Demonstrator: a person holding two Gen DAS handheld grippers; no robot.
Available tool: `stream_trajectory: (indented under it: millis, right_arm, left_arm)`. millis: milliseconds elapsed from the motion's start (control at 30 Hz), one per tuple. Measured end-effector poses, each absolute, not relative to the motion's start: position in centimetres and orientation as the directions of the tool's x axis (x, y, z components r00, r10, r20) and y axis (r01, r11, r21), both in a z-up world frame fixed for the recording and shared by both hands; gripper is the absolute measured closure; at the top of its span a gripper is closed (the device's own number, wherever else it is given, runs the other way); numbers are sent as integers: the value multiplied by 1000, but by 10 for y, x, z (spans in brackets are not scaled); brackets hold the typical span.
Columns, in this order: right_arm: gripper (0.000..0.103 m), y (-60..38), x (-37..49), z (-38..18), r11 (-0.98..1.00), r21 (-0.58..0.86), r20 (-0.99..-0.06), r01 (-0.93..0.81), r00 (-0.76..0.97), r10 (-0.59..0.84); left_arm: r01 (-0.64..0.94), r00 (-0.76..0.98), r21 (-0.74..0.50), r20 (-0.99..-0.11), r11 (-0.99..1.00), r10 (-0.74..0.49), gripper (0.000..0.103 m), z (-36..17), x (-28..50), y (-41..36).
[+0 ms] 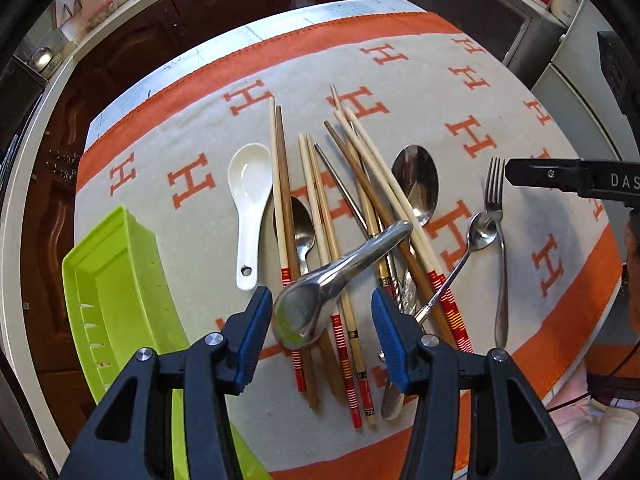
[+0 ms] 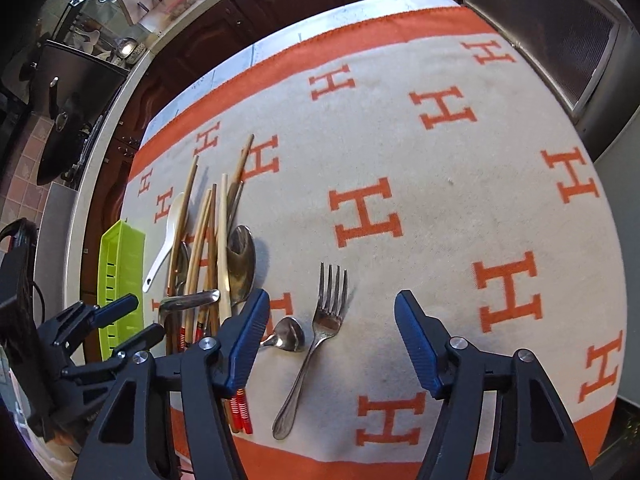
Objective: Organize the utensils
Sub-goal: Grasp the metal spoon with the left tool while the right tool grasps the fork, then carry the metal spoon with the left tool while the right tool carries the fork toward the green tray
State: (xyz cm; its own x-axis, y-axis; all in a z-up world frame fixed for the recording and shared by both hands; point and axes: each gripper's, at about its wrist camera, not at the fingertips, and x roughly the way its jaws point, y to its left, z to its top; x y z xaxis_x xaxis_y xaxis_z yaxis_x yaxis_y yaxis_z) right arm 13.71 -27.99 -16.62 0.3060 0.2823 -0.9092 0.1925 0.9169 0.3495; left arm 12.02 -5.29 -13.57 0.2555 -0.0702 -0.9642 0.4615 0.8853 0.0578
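Home kitchen, dark wood cabinets (image 1: 132,52), pale countertop (image 2: 132,76), hanging pan (image 2: 68,116), cutlery-strewn tablecloth (image 2: 440,200)

Both views bright and evenly lit, daylight-looking. Shadows soft: fork (image 2: 320,344) throws a faint one to its right, big spoon (image 2: 241,264) a darker one on the same side, so light comes from the left in the right wrist view. Glare on steel ladle (image 1: 320,300), which also picks up a green tint from the tray (image 1: 116,292). Cloth (image 1: 400,80) slightly washed out. Strong fisheye bend, black vignette at corners. Background cabinets dark and soft. Centre sharp, no motion blur.
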Motion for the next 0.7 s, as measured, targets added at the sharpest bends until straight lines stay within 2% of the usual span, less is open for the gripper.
stream_trajectory:
  millis: [167, 200, 233, 433, 533, 567, 600, 633, 667, 700]
  right_arm:
    - [42, -275, 138, -185, 920, 343, -910, 189, 308, 276]
    - [43, -274, 139, -187, 920, 344, -909, 186, 313, 276]
    - [44, -274, 139, -190, 921, 344, -907, 182, 318, 275]
    - [54, -273, 138, -198, 924, 351, -887, 152, 370, 276]
    - [63, -270, 134, -200, 925, 358, -872, 131, 400, 281]
    - [69, -269, 134, -202, 924, 362, -865, 123, 413, 284]
    - [77, -268, 133, -203, 923, 366, -860, 117, 422, 287]
    - [81, -269, 130, -203, 921, 372, -856, 115, 427, 292]
    - [86, -269, 130, -205, 914, 392, -844, 107, 436, 311]
    - [88, -269, 129, -205, 908, 407, -837, 102, 441, 325]
  left_arm:
    - [442, 293, 105, -956, 891, -32, 53, -150, 117, -54]
    - [435, 299, 113, -954, 893, -25, 55, -152, 117, -55]
    - [431, 303, 114, -953, 895, -24, 63, -155, 117, -55]
    - [372, 357, 149, -934, 916, 7, 76, -159, 120, -52]
    - [333, 381, 147, -925, 931, 9, 84, -158, 122, -47]
    - [318, 388, 147, -921, 937, 12, 86, -158, 123, -45]
    - [303, 392, 144, -920, 942, 15, 94, -157, 124, -42]
    - [290, 391, 137, -920, 947, 13, 97, -157, 126, -39]
    - [276, 384, 118, -923, 954, 3, 98, -157, 128, -36]
    - [258, 376, 102, -927, 961, -3, 100, -157, 129, -32]
